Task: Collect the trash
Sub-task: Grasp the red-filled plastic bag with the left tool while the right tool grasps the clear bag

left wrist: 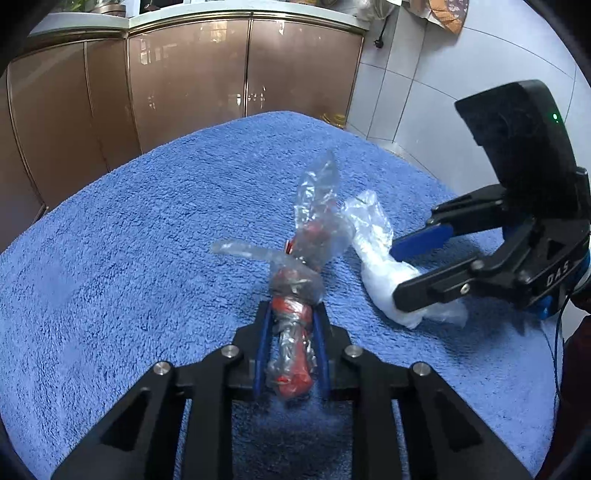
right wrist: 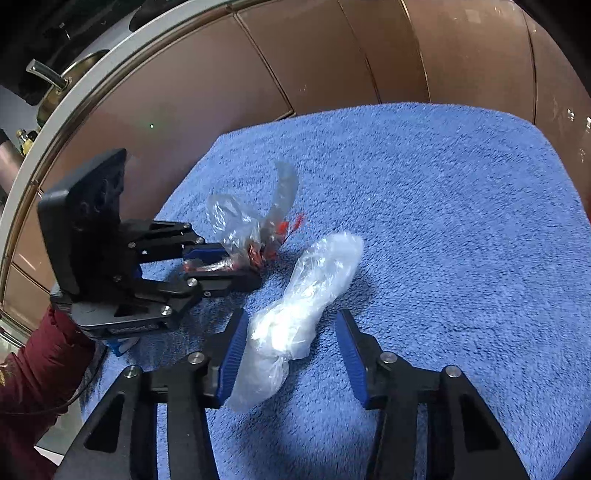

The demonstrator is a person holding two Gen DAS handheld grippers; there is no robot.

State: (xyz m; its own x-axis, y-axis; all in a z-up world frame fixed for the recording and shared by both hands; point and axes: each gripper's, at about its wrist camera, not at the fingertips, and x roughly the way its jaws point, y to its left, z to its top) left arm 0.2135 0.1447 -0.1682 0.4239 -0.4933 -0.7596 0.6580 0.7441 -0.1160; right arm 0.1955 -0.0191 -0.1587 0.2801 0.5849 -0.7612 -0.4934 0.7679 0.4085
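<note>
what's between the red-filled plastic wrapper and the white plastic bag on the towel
Only bare blue towel shows between the red-filled wrapper and the white bag in the right wrist view.

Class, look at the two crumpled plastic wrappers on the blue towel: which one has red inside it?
The clear wrapper pinched in the left gripper; red shows through its plastic. The other, the white wrapper between the right gripper's fingers, has none.

A blue terry towel [left wrist: 129, 240] covers the worktop. Behind it stands a run of glossy brown cabinet doors [left wrist: 184, 81] with thin metallic trim, topped by a pale counter edge [left wrist: 229, 16]. To the right of the cabinets, a wall of light grey tiles [left wrist: 417, 85] carries a black plug [left wrist: 378, 43]. In the right wrist view, a metal pot with a handle [right wrist: 55, 83] sits on the counter at upper left.
</note>
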